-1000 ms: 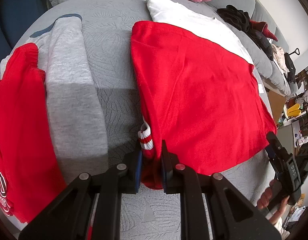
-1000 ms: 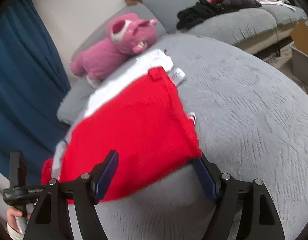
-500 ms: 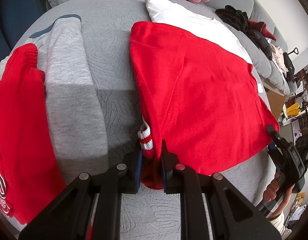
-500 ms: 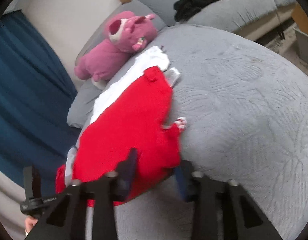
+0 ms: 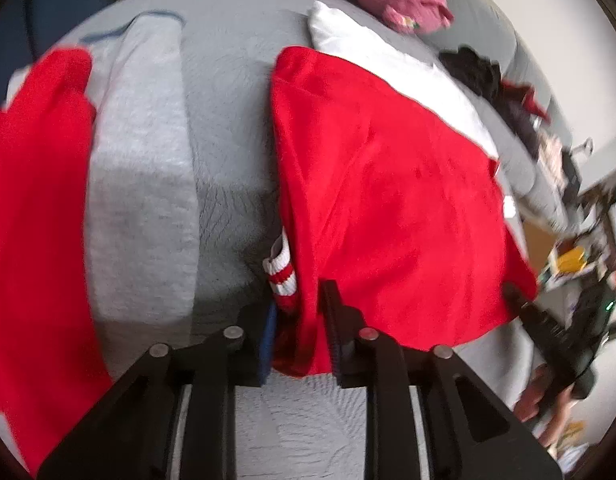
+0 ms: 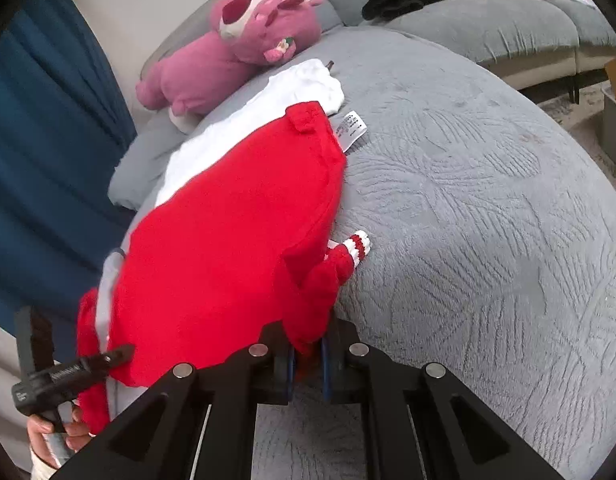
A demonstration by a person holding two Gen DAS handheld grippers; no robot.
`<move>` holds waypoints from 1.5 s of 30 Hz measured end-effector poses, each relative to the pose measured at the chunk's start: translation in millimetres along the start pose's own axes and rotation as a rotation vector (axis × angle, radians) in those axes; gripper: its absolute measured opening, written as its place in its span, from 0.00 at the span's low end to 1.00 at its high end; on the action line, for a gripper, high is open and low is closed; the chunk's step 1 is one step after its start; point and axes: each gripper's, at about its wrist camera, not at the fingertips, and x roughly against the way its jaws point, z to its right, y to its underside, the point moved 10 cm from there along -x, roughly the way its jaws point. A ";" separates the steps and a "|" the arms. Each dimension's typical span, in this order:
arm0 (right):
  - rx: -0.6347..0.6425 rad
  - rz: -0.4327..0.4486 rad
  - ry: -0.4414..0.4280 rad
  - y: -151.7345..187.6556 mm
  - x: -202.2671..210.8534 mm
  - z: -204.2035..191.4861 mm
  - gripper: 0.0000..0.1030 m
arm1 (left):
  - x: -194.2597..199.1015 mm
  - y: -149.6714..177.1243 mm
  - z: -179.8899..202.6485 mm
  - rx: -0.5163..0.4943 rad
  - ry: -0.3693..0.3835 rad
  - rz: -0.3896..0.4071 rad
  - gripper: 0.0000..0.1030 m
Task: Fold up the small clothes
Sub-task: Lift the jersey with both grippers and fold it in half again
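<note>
- Lay flat on grey textured bed [image 6: 487,220]: red fleece garment [image 5: 395,200], white-striped cuff [image 6: 357,246].
- Left claw [image 5: 298,336] opening around near hem; could drop it.
- Right claw [image 6: 308,364] closing, pinching bunched corner; thin bite could slip, skewing fold.

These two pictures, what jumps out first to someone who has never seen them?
A bright red garment spread across the grey cushion fills the middle of both views. The right gripper is closing on its near corner, the left gripper opening around its near edge. A pink plush toy lies behind.
</note>
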 end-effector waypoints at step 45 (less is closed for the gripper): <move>0.007 -0.351 0.180 -44.9 33.8 -31.2 0.04 | -4.5 -47.2 39.1 0.044 -0.227 -0.213 0.10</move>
